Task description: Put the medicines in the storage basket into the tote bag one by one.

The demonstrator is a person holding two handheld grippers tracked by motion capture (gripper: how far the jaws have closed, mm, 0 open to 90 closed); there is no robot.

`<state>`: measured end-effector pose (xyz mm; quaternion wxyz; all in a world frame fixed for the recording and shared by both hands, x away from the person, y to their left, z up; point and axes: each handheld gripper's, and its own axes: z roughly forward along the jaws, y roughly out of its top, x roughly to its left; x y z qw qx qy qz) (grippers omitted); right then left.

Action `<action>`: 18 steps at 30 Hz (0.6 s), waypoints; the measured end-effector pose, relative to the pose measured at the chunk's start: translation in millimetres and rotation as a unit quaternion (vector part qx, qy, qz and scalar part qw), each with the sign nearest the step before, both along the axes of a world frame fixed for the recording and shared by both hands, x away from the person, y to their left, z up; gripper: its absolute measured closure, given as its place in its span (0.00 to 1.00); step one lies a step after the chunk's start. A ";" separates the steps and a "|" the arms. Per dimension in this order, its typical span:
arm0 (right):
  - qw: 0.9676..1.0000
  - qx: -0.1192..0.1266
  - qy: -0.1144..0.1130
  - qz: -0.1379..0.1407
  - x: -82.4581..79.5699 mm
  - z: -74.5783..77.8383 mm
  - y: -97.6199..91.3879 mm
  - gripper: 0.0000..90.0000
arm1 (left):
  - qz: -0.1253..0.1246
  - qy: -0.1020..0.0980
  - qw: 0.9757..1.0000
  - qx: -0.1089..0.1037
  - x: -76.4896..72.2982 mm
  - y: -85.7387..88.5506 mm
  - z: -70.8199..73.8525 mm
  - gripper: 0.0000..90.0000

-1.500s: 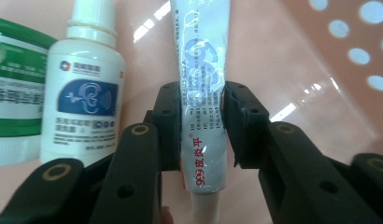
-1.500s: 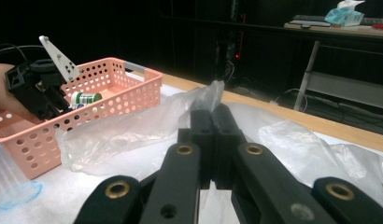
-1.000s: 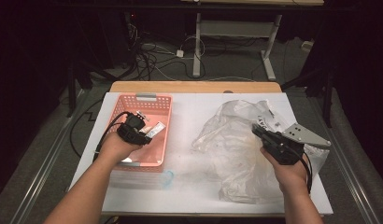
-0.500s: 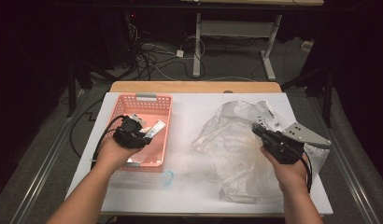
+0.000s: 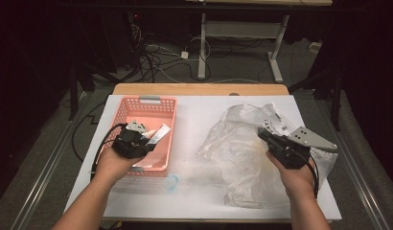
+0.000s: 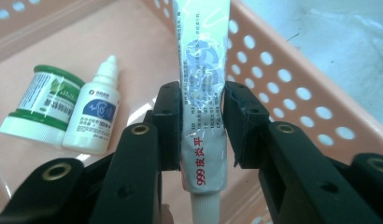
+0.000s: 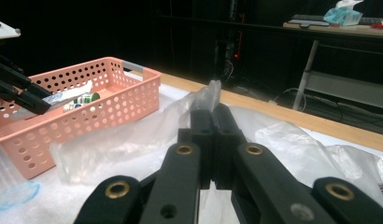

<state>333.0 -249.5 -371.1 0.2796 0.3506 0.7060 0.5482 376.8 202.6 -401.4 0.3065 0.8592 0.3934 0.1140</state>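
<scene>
My left gripper [image 5: 145, 135] hovers over the pink basket [image 5: 150, 99] at the table's left, shut on a white ointment tube [image 5: 159, 133]. In the left gripper view the pads [image 6: 167, 116] press the tube [image 6: 202, 70] from both sides, its cap end toward the camera. On the basket floor below lie a green-and-white jar [image 6: 40, 102] and a small white dropper bottle [image 6: 94, 114]. My right gripper [image 5: 267, 134] is at the right, shut on a fold of the clear plastic bag [image 5: 237, 148]. The film [image 7: 210, 93] sticks up between the closed jaws of that gripper [image 7: 211, 116].
A small clear bluish round lid [image 5: 171, 182] lies on the white table just in front of the basket. The crumpled bag spreads across the table's right half. A wooden edge [image 5: 199, 89] runs along the far side, with cables and desk legs on the floor beyond.
My left hand has drifted slightly toward the near left over the basket, with the tube still in its jaws. The right hand and the bag have stayed put.
</scene>
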 end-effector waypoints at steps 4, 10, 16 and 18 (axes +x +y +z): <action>1.000 0.003 0.000 -0.001 -2.0 0.2 -0.9 1.00 | -0.004 -0.015 1.000 -0.013 -4.4 -2.6 4.3 0.74; 1.000 -0.001 -0.001 0.005 -3.1 -0.2 -0.6 1.00 | -0.015 -0.041 0.998 -0.039 -14.7 -11.5 13.0 0.74; 1.000 -0.003 -0.002 0.010 -2.2 -0.8 2.4 1.00 | -0.036 -0.070 0.995 -0.064 -29.1 -28.7 28.1 0.74; 1.000 -0.003 -0.002 0.011 -1.9 -1.0 2.7 1.00 | -0.041 -0.073 0.994 -0.067 -30.6 -31.7 30.1 0.74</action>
